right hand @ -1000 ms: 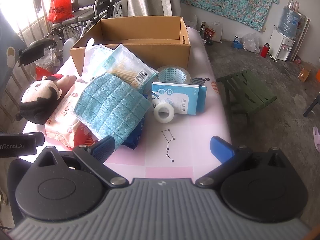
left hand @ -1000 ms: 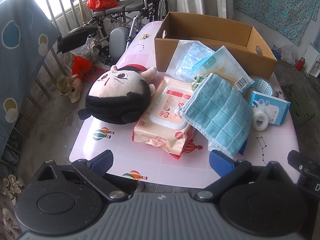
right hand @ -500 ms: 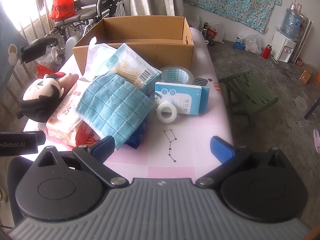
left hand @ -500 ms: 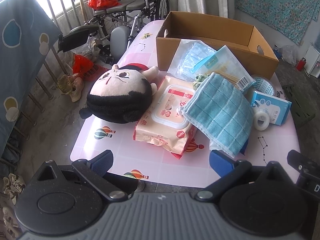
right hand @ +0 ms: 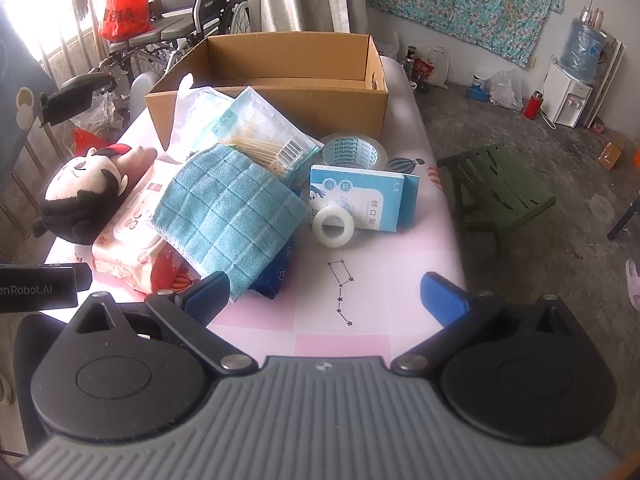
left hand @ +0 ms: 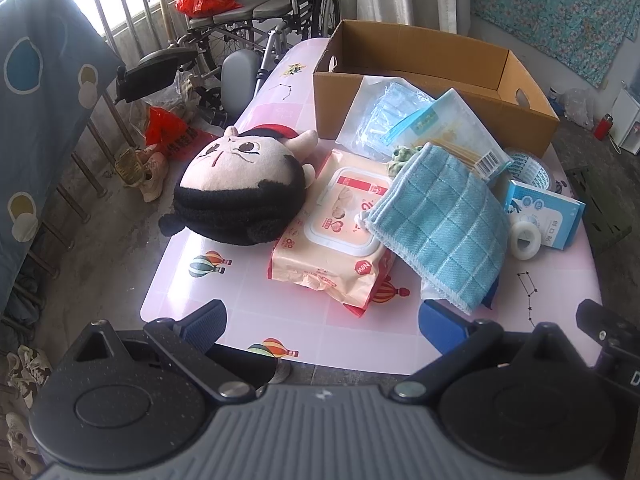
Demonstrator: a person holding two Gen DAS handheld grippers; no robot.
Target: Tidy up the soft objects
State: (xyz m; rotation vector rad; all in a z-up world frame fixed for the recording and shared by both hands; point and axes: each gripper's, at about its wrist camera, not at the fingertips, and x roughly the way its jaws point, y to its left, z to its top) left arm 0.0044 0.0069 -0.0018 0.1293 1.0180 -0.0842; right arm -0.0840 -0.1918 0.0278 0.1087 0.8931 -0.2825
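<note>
Both grippers had edged closer to the cluttered pink table (left hand: 240, 312) over the last second, the items growing slightly larger in both wrist views while nothing on the table shifted. That suggests sorting had not yet begun and the approach was only starting.

The left gripper (left hand: 322, 320) hung at 6 o'clock of the pile with jaws spread wide and nothing between them. The right gripper (right hand: 326, 292) was likewise wide and empty, its left finger just before the near corner of the blue cloth (right hand: 228, 216).

Counted in the left wrist view:
- One plush doll (left hand: 240, 188) lay at 9 o'clock of the pile, touching one pack of wet wipes (left hand: 340, 236).
- The single blue cloth (left hand: 440, 228) draped over the wipes' right edge.
- One bag of face masks (left hand: 384, 116) and one bag of cotton swabs (left hand: 460, 136) leaned against one open cardboard box (left hand: 440, 80) at 12 o'clock; its interior looked empty as far as visible.

Counted in the right wrist view:
- Two tape rolls sat at 3 o'clock of the cloth: a printed packing tape (right hand: 352, 152) and a small white tape (right hand: 334, 226).
- One blue carton (right hand: 364, 196) lay touching the white tape.
- A dark blue item (right hand: 276, 276) peeked from under the cloth, its identity unclear.
</note>
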